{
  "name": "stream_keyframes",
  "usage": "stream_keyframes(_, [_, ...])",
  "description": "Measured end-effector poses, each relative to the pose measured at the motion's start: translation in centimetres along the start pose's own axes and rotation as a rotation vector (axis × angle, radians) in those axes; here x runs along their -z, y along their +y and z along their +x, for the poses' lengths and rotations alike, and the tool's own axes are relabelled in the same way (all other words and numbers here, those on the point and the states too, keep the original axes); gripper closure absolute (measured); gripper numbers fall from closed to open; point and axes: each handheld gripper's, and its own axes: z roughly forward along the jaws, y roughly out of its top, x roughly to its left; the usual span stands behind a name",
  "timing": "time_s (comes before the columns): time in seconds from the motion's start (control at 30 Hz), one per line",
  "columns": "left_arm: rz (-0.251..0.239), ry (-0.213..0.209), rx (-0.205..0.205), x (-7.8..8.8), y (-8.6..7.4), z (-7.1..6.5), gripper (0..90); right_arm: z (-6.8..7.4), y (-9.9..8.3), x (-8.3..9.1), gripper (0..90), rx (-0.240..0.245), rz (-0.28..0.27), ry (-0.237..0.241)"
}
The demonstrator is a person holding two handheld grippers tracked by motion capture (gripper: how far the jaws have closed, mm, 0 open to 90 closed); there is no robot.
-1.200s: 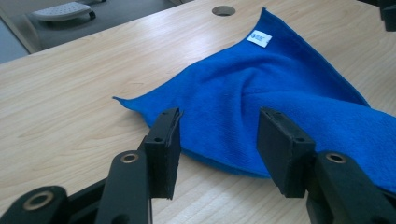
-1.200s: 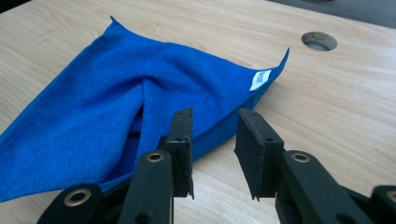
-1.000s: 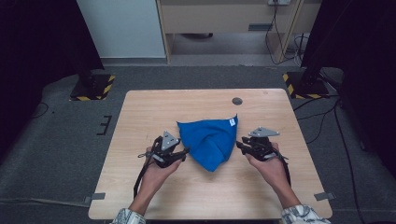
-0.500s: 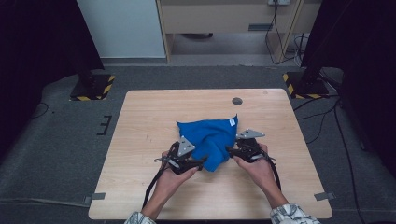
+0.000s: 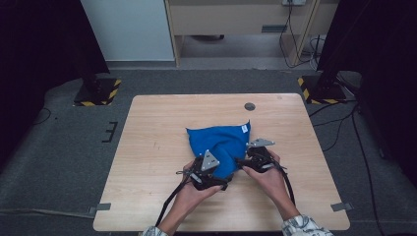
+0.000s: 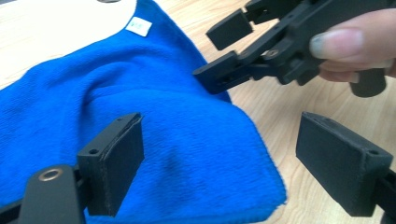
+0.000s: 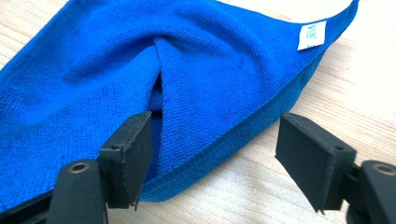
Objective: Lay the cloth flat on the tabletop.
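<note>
A blue cloth (image 5: 220,143) with a white tag (image 5: 244,128) lies bunched in the middle of the wooden table (image 5: 157,128). My left gripper (image 5: 226,177) is at the cloth's near corner. Its jaws have just been opening and stand wide apart (image 6: 224,163), with the cloth's edge (image 6: 243,154) between them and no pad pressing on it. My right gripper (image 5: 240,161) is at the cloth's right edge. Its jaws have just been opening too (image 7: 219,158), and the folded cloth hem (image 7: 224,140) lies loose between them. The left gripper view shows the right gripper (image 6: 229,51) open above the cloth.
A dark round hole (image 5: 250,106) sits near the table's far edge. Black stands on yellow-and-black striped bases (image 5: 98,93) (image 5: 319,88) flank the table on the floor. Cables run along the floor at the right (image 5: 344,118). Bare wood surrounds the cloth.
Both hands have moved inward from the cloth's two sides and now sit close together at its near end. The cloth's near part has been pushed together.
</note>
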Motion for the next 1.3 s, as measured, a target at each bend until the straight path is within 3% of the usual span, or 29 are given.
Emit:
stream_keyframes(0.2, [0.044, 0.018, 0.009, -1.1, -0.5, 0.3, 16.0, 0.3, -0.2, -0.5, 27.2, -0.012, 0.015, -0.004])
stream_keyframes(0.27, [0.046, 0.024, 0.008, -1.2, -0.7, 0.4, 21.7, 0.3, -0.2, -0.6, 27.7, -0.012, 0.019, -0.006])
stream_keyframes(0.4, [0.057, 0.035, -0.002, -0.9, -1.1, 0.7, 41.3, 0.2, -0.6, -0.6, 35.5, -0.011, 0.027, -0.008])
stream_keyframes(0.57, [0.057, 0.028, -0.013, -0.5, -1.0, 0.9, 65.9, 0.1, -0.9, -0.6, 59.6, -0.009, 0.028, 0.009])
stream_keyframes(0.73, [0.043, 0.034, -0.012, 0.1, -0.9, 1.4, 81.6, 0.0, -1.0, -0.4, 84.7, -0.003, 0.038, 0.035])
stream_keyframes(0.8, [0.041, 0.051, -0.013, 0.6, -1.0, 1.8, 84.3, -0.3, -0.9, -0.2, 88.8, -0.004, 0.032, 0.038])
stream_keyframes(1.3, [0.063, 0.159, 0.018, 5.1, -3.5, 7.2, 84.4, -4.7, -1.2, 0.8, 89.5, -0.028, 0.033, 0.033])
